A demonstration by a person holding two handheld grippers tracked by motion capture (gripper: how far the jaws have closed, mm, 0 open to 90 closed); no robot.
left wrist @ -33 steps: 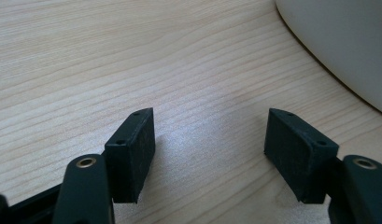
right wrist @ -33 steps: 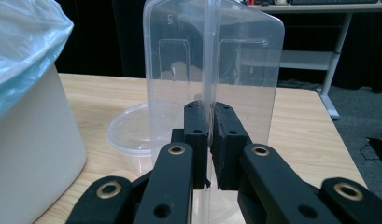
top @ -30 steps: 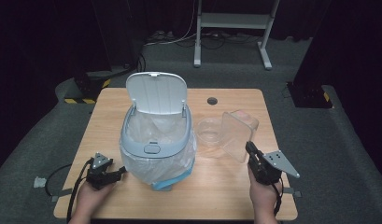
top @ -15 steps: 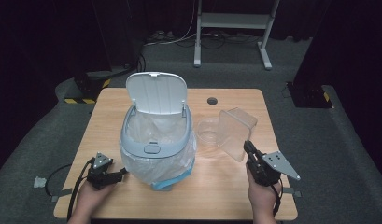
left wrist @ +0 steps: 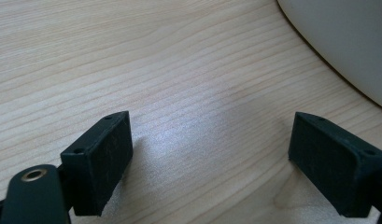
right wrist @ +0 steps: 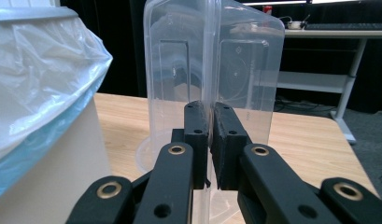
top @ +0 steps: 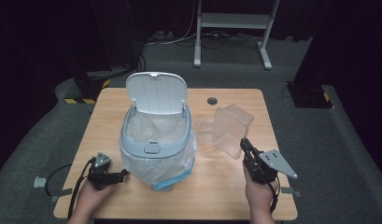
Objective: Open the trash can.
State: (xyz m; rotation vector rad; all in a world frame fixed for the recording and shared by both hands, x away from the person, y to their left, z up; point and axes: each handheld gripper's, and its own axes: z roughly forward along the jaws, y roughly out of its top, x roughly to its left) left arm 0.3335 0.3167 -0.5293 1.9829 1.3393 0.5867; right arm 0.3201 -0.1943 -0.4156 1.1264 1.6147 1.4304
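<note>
A pale blue bin (top: 153, 140) with its white lid (top: 156, 93) raised stands mid-table, lined with a clear and blue bag (right wrist: 39, 70). My right gripper (top: 244, 143) is shut on the edge of a clear plastic container (top: 230, 128), holding it upright to the right of the bin. In the right gripper view the jaws (right wrist: 211, 135) pinch the container's thin wall (right wrist: 240, 70). My left gripper (top: 123, 173) rests low on the table by the bin's front left. Its jaws (left wrist: 212, 163) have just been opening and stand wide over bare wood, with nothing between them. The bin's wall (left wrist: 347, 37) curves past at the upper right.
The wooden table (top: 226, 196) has a cable hole (top: 212, 100) near its back edge. A clear round part (top: 205, 130) lies on the table between bin and container. A white desk frame (top: 235, 21) stands behind on grey floor.
The right hand has shifted slightly, and the clear container leans a little nearer the bin. The left hand has stayed where it was.
</note>
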